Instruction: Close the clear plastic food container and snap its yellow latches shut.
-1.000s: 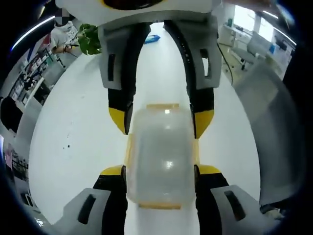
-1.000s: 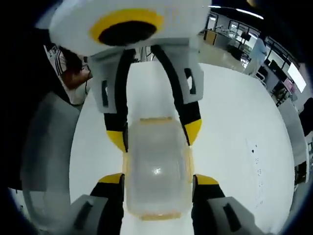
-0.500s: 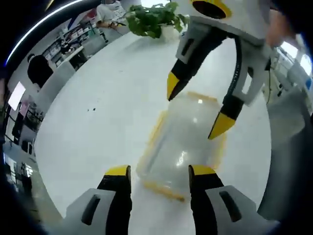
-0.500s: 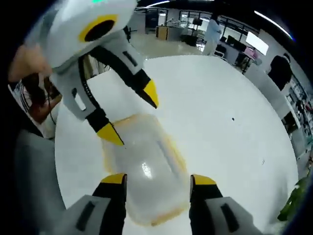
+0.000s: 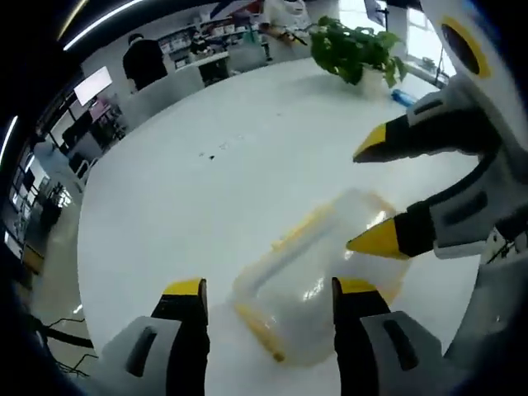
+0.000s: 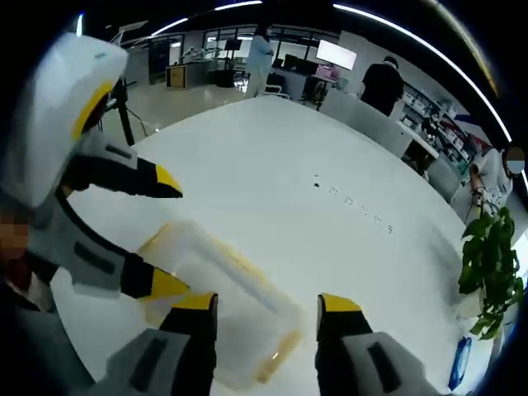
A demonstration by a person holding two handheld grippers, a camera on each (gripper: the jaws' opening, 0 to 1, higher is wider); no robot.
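- The clear plastic food container with yellow edges [image 5: 318, 289] [image 6: 223, 305] lies on the round white desk [image 5: 206, 190] [image 6: 272, 181], with its lid on top of it.
- In the left gripper view, the left tongs [image 5: 268, 289] are open, with the yellow-tipped jaws standing apart at the bottom of the view. They hold nothing. The near end of the container lies between and just past the two tips; whether the tips touch it I cannot tell.
- In this same view the right tongs [image 5: 375, 194] come in from the right side. Their two yellow tips are spread open; the lower tip is over the far end of the container and the upper tip is above the bare desk.
- In the right gripper view, the right tongs [image 6: 268, 304] are also open and empty, and the container lies just in front of their tips.
- There the left tongs [image 6: 167, 231] come in from the left, open, with one tip near the container's corner.
- A yellow latch strip [image 5: 256, 330] shows along the near end of the container; whether it is snapped shut is not clear.
- A green potted plant [image 5: 359, 49] [image 6: 491, 264] stands at the far edge of the desk, well apart from the container.
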